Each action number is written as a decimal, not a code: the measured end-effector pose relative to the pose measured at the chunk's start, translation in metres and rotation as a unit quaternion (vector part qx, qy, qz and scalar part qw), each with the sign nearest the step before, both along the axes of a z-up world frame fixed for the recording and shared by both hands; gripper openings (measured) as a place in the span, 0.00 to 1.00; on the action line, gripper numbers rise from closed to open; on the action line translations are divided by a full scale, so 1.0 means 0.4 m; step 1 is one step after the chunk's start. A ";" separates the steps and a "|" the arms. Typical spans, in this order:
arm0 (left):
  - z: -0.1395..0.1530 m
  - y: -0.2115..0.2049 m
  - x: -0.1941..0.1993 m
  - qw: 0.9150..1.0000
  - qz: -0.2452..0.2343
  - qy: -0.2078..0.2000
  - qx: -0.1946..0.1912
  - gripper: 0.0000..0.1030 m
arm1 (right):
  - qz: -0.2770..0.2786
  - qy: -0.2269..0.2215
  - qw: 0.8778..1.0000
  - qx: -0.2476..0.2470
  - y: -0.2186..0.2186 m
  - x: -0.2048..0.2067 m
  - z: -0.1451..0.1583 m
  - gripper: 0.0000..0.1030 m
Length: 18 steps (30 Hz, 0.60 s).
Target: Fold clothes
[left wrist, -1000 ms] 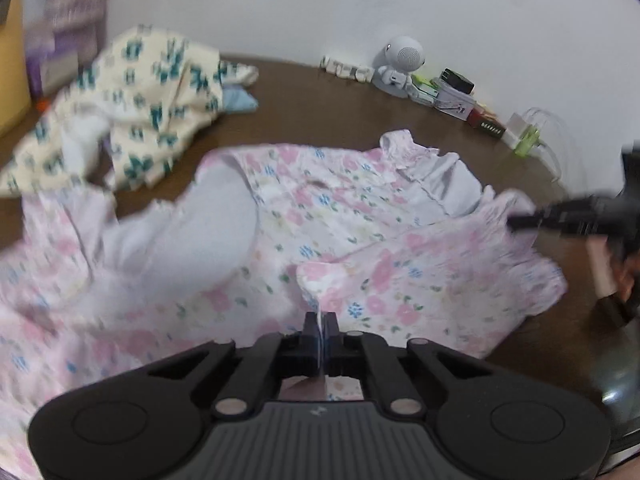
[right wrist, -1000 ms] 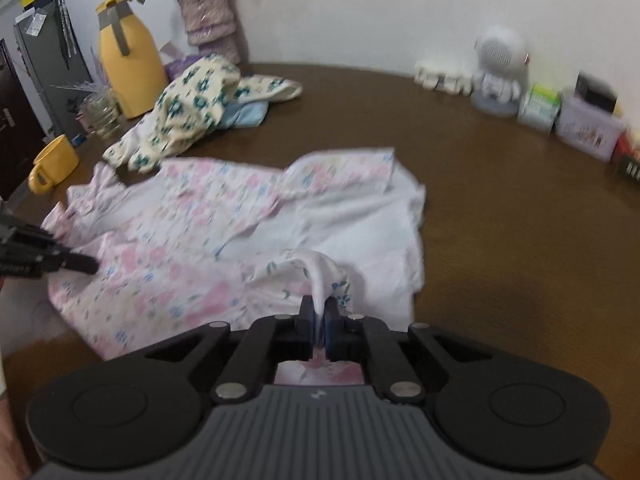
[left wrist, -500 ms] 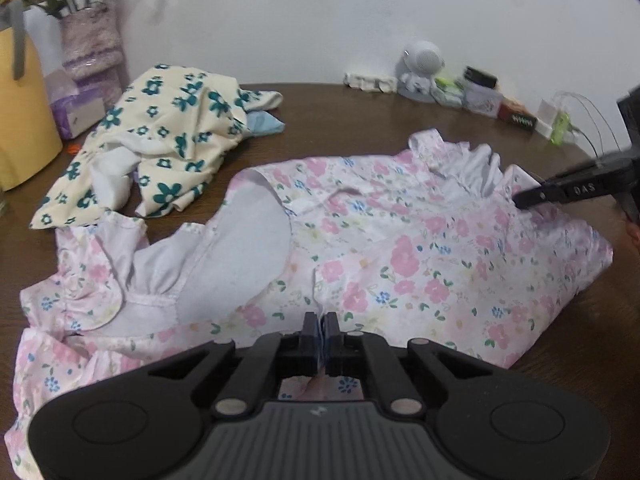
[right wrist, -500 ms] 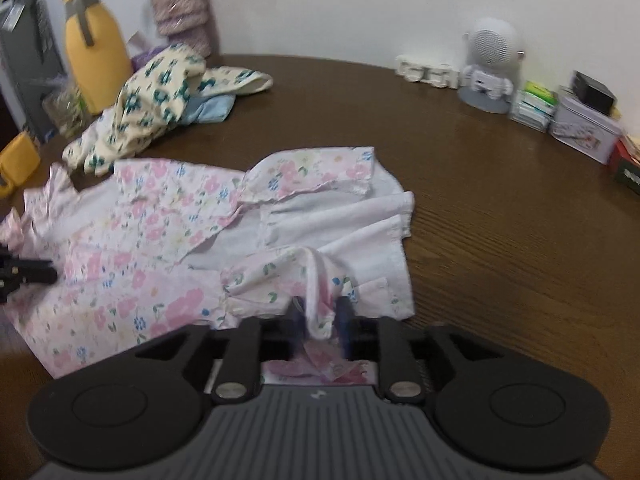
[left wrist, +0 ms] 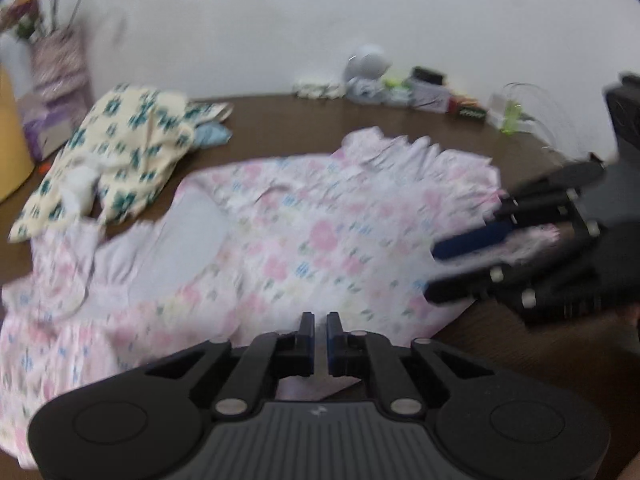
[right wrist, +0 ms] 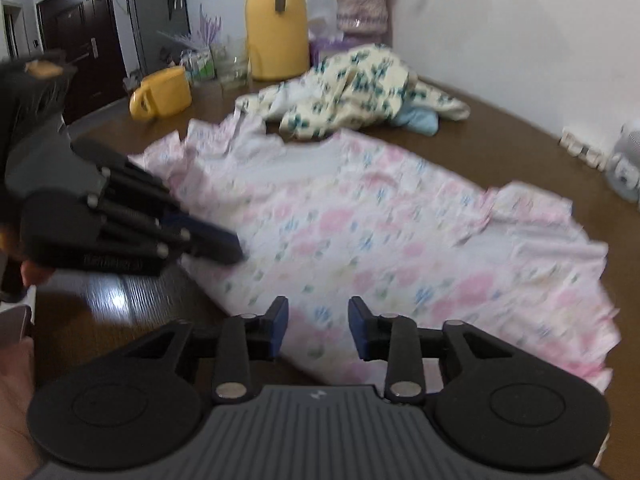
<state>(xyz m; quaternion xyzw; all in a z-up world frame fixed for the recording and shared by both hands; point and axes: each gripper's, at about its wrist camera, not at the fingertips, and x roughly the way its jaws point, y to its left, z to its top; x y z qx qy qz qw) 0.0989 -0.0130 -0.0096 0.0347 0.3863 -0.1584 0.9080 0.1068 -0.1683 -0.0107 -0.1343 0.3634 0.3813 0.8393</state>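
Both your grippers sit low in frame over the pink floral cotton garment (right wrist: 360, 232), spread mid-frame on the brown wooden table (right wrist: 500, 152): left gripper (left wrist: 319, 322) nearly together with nothing pinched, right gripper (right wrist: 318, 312) parted and empty.

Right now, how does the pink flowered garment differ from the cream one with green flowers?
The pink flowered garment lies spread nearly flat on the table, nearest both grippers; the cream garment with green flowers sits bunched in a heap farther back. The pink one covers more of the table. Both are floral prints on the same table.
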 end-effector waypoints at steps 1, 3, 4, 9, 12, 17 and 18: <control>-0.007 0.011 -0.001 1.000 0.007 0.002 -0.003 0.04 | -0.005 0.001 1.000 -0.004 -0.003 0.001 -0.015 0.30; -0.014 0.032 -0.006 1.000 0.018 0.001 -0.009 0.03 | -0.023 -0.006 1.000 -0.011 -0.036 0.004 -0.027 0.30; -0.015 0.041 -0.009 1.000 0.023 0.000 -0.011 0.03 | -0.032 -0.010 0.999 -0.014 -0.052 0.005 -0.034 0.31; -0.014 0.088 -0.030 0.999 0.044 -0.006 -0.009 0.04 | -0.104 -0.023 0.993 -0.051 -0.177 0.018 -0.030 0.28; -0.011 0.125 -0.040 0.998 0.066 -0.006 -0.015 0.04 | -0.130 -0.011 0.991 -0.037 -0.236 0.021 -0.031 0.38; -0.013 0.168 -0.053 0.996 0.091 -0.010 -0.018 0.04 | -0.162 -0.005 0.987 -0.018 -0.267 0.027 -0.050 0.38; -0.011 0.172 -0.057 0.995 0.093 -0.008 -0.019 0.04 | -0.163 -0.005 0.986 -0.017 -0.269 0.026 -0.050 0.38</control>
